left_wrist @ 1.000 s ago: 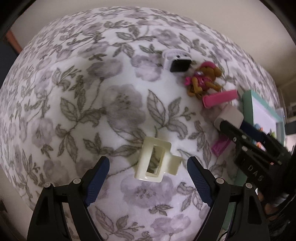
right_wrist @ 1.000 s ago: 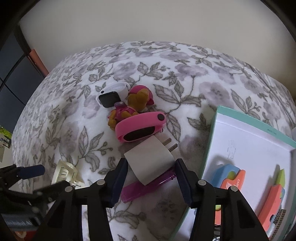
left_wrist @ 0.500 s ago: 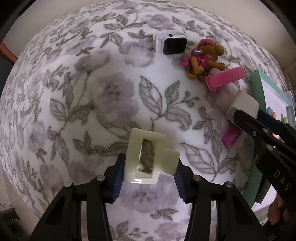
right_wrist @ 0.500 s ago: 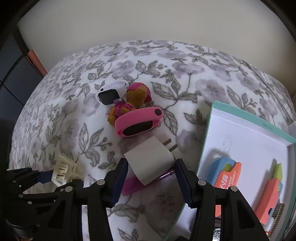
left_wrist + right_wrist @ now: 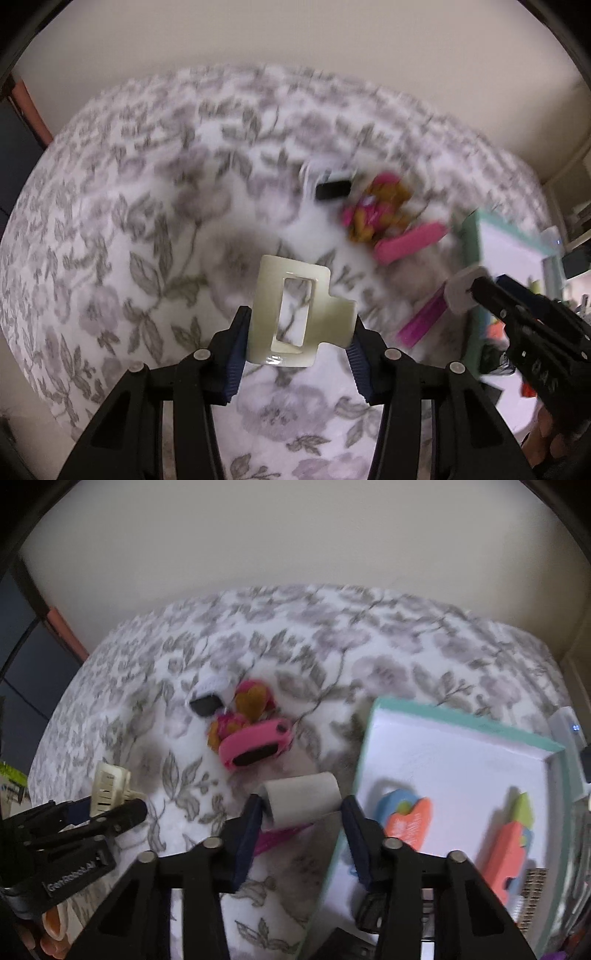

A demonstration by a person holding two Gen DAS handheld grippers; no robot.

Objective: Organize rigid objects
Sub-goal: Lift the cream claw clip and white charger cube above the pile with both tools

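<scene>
My left gripper (image 5: 297,343) is shut on a cream hair claw clip (image 5: 299,314) and holds it lifted above the floral bedspread (image 5: 147,221). It also shows in the right wrist view (image 5: 107,788). My right gripper (image 5: 303,823) is shut on a white charger plug (image 5: 301,799), lifted near the left edge of the teal-rimmed white box (image 5: 461,731). A smartwatch (image 5: 207,698), a pink and brown toy pup (image 5: 247,709), a pink band (image 5: 255,744) and a magenta bar (image 5: 280,836) lie on the bedspread.
The box holds a blue and orange toy (image 5: 402,816) and an orange and green toy (image 5: 513,834). A wall rises behind the bed. A dark cabinet (image 5: 22,679) stands at the left.
Both grippers have lifted with their loads: the clip and the plug are now off the bedspread. The views are blurred from motion and tilted up toward the wall.
</scene>
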